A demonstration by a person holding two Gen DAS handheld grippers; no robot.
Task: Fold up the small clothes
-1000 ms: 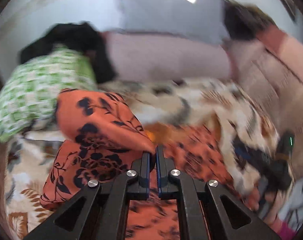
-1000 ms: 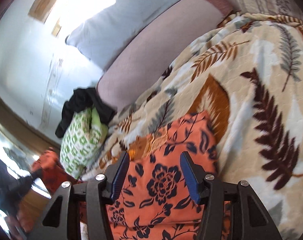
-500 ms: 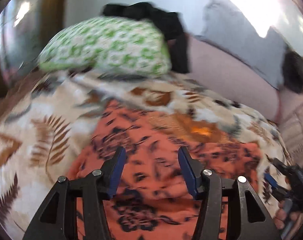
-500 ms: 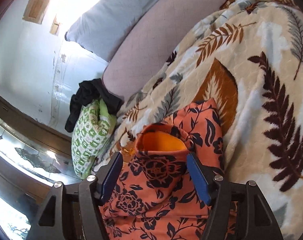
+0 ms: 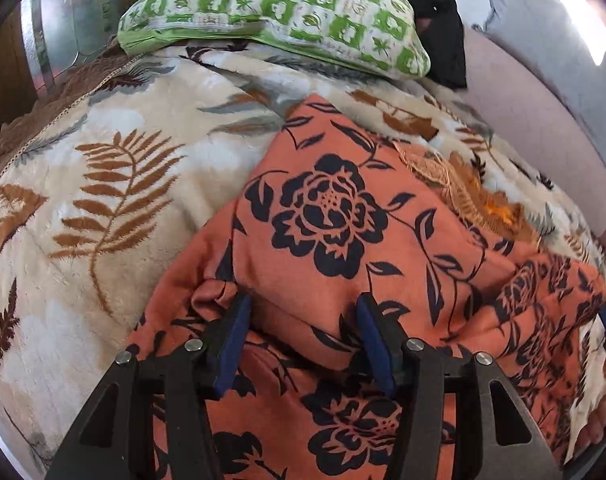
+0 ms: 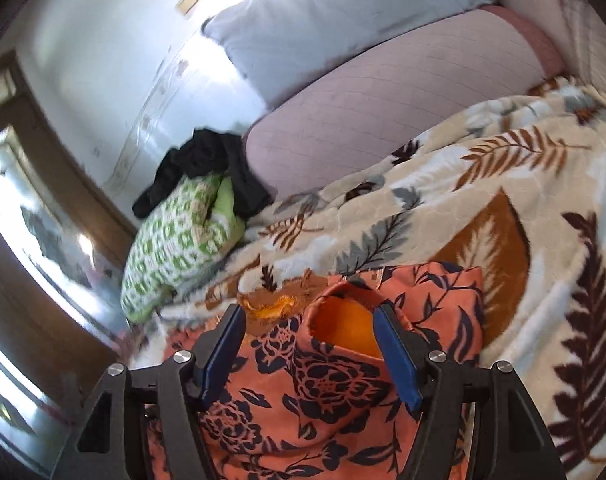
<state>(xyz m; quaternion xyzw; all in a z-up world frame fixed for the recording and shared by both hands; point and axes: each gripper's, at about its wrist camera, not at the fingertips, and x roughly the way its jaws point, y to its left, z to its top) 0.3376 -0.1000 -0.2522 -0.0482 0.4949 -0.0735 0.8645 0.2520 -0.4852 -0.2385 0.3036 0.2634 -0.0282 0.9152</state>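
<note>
The left hand-held gripper (image 5: 301, 336) is hovering with jaws apart over the orange floral garment (image 5: 343, 232), which is lying on the leaf-print blanket (image 5: 103, 184); the right hand-held gripper (image 6: 309, 350) is gaping wide around its folded edge, gripping nothing.

There is one orange dress (image 5: 343, 240) with black flowers. There is one big blanket (image 5: 103, 184) with leaves on it. There is one green and white pillow (image 5: 279, 12). One black cloth (image 5: 443, 20) lies by it. There is one pale blue pillow (image 6: 323, 28). Two grippers show, the left gripper (image 5: 303, 336) and the right gripper (image 6: 309, 344).
</note>
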